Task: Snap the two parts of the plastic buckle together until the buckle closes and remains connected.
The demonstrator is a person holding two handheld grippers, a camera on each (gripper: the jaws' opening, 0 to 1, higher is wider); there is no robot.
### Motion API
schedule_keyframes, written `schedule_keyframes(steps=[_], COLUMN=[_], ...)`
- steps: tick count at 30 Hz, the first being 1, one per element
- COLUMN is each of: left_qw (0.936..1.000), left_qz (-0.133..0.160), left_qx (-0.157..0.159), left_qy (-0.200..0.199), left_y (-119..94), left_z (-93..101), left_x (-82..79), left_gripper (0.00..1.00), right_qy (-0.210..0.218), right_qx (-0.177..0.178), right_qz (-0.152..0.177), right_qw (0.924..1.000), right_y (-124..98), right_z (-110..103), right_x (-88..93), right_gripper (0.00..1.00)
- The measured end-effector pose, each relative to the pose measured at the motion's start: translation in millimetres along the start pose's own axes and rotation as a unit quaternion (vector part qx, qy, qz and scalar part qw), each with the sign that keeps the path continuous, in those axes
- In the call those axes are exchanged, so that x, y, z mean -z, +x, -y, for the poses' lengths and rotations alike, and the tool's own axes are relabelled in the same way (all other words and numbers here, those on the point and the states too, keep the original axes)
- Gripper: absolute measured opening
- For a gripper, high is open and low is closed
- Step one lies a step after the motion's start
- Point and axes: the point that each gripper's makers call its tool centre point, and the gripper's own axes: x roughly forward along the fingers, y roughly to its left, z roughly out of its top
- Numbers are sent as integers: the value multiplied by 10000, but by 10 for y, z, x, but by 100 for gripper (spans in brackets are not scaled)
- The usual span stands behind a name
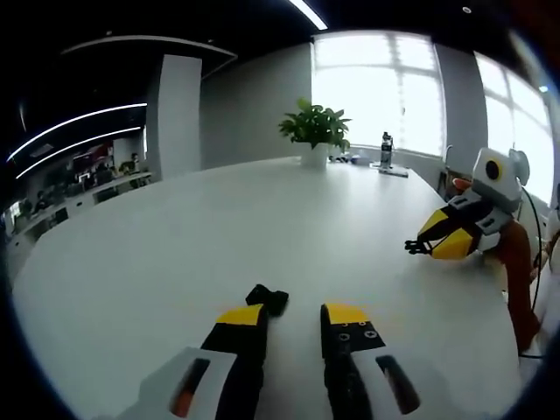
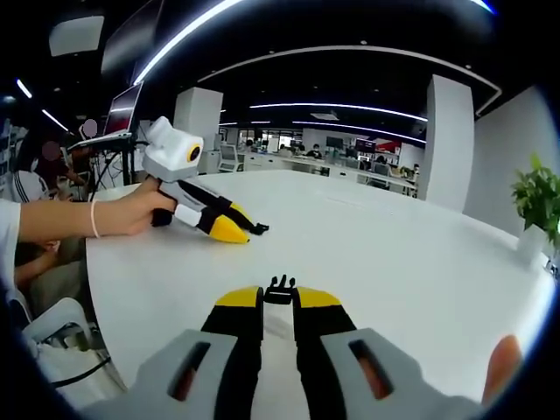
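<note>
White worktop (image 1: 175, 262) under my grippers. My left gripper (image 1: 293, 319) jaws stood parted, black buckle part (image 1: 268, 299) beside left jaw tip. My right gripper (image 2: 278, 302) jaws pinched pronged buckle part (image 2: 279, 289).

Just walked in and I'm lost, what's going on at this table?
A person is working two handheld grippers over a white table to snap a black plastic buckle together. The right gripper holds one buckle half pinched at its tips. The left gripper has the other half against its left jaw tip; whether it is gripped is unclear. The halves are well apart, so nothing is joined yet.
</note>
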Motion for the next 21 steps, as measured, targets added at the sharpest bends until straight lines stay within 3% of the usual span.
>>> schedule_keyframes(steps=[21], left_qw=[10000], left_qz=[47], left_qx=[-37], left_qy=[55], left_y=[-8], left_z=[-54], left_x=[-18], left_gripper=[17], right_qy=[30], right_qx=[-22], right_qz=[-33], right_qw=[10000], right_y=[21], right_z=[1], right_x=[37], right_gripper=[13])
